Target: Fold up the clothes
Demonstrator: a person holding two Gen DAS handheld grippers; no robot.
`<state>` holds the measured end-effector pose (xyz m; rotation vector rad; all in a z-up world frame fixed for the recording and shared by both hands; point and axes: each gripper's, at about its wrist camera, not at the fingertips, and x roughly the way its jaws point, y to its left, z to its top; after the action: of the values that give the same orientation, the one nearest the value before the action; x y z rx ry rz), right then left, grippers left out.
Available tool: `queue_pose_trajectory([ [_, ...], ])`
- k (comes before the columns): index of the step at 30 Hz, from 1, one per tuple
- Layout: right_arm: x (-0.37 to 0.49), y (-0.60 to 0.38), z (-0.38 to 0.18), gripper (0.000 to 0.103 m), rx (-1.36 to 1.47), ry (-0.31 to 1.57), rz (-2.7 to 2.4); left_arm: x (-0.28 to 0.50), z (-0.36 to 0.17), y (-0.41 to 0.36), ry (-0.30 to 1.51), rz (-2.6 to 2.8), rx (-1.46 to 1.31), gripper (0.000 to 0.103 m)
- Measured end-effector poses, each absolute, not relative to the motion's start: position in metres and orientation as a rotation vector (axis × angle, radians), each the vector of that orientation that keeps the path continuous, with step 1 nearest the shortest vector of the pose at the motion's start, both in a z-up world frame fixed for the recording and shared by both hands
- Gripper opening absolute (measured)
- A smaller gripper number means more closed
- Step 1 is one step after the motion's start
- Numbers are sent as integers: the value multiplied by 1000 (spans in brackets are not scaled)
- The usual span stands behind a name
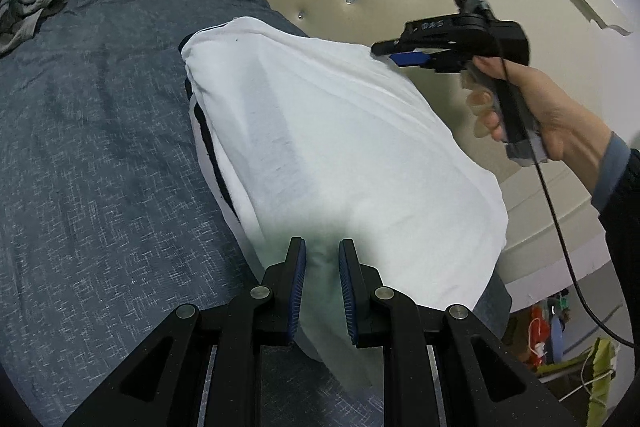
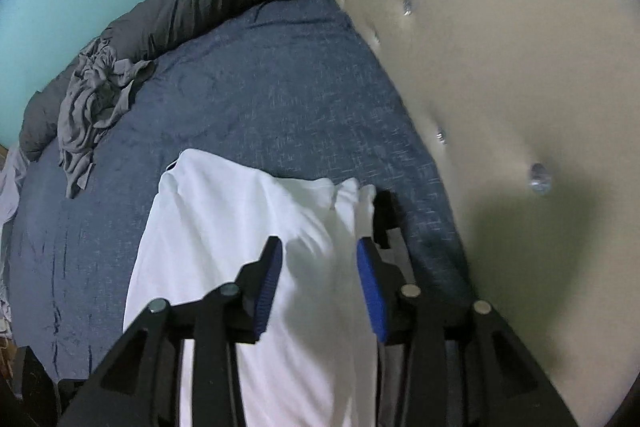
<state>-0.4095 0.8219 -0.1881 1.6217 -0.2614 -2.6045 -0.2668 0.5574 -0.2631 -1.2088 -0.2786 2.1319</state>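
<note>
White garment [image 1: 336,147] w/ dark trim lies on blue bedspread [image 1: 92,163], near tufted headboard [image 2: 500,67]. Left tongs [image 1: 322,267] pinch its near edge. Right tongs [image 2: 318,255] parted approx. halfway over its far end, gripping nothing; grey clothes [image 2: 92,107] well apart.

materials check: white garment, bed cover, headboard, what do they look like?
White garment: thin matte knit, probably cotton; soft creases, and dark trim shows through. Bed cover: blue woven fabric, heathered, with a crosshatch texture. Headboard: cream padded upholstery, likely faux leather with a slight sheen, tufted with shiny crystal-like buttons.
</note>
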Motion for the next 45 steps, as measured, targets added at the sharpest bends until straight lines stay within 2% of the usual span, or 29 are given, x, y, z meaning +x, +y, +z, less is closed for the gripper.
queue_pose_trajectory([
  [1,-411,822,-190,15,1624,-265,-2596,-266,-264,557,-279,2132,-1205,19],
  [4,-412,823,-192,2,1592,-277,-2612,-265,-266,556,-287,2128,-1199,19],
  [19,-417,851,-217,2,1692,-389,-2699,-263,-272,553,-305,2122,-1209,19],
  [23,-404,856,-195,9,1587,-418,-2758,-262,-269,553,-301,2130,-1210,19],
  [29,-365,846,-164,10,1440,-411,-2724,-259,-264,550,-297,2141,-1208,19],
  [32,-346,831,-167,10,1443,-411,-2615,-255,-258,547,-305,2147,-1199,20],
  [34,-340,822,-177,10,1507,-319,-2589,-250,-256,548,-293,2142,-1199,20],
  [38,-331,835,-197,10,1611,-353,-2608,-242,-252,550,-260,2144,-1201,20],
  [45,-295,849,-178,10,1500,-437,-2653,-233,-238,546,-263,2154,-1185,20],
])
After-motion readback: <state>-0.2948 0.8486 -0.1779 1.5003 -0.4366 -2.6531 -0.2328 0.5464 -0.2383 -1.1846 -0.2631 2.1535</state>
